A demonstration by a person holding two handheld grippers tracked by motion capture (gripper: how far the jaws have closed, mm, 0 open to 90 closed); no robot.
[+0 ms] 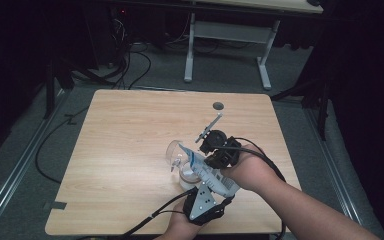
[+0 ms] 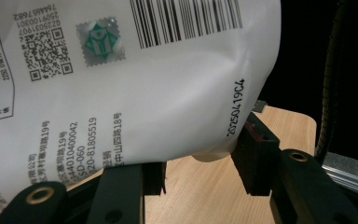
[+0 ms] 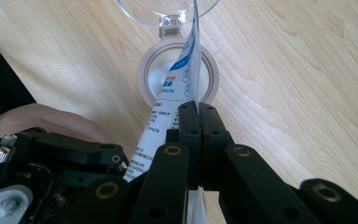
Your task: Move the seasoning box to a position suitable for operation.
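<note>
A white pouch (image 1: 200,165) with blue print and a barcode (image 2: 121,70) hangs tilted over a small round white jar (image 1: 186,178). The jar (image 3: 177,74) stands open, and its clear hinged lid (image 1: 172,150) is flipped back. My right gripper (image 1: 209,161) is shut on the pouch's thin upper edge (image 3: 192,70), right above the jar in the right gripper view (image 3: 198,109). My left gripper (image 1: 214,189) is closed on the pouch's fat lower end, its pads (image 2: 256,154) pressing into the bulge. It shows in the left gripper view (image 2: 198,163).
The wooden table (image 1: 130,140) has a dark round hole (image 1: 218,105) near its far edge. Another table's white legs (image 1: 227,35) stand behind, with cables (image 1: 130,65) on the floor. The table's near edge lies just below my hands.
</note>
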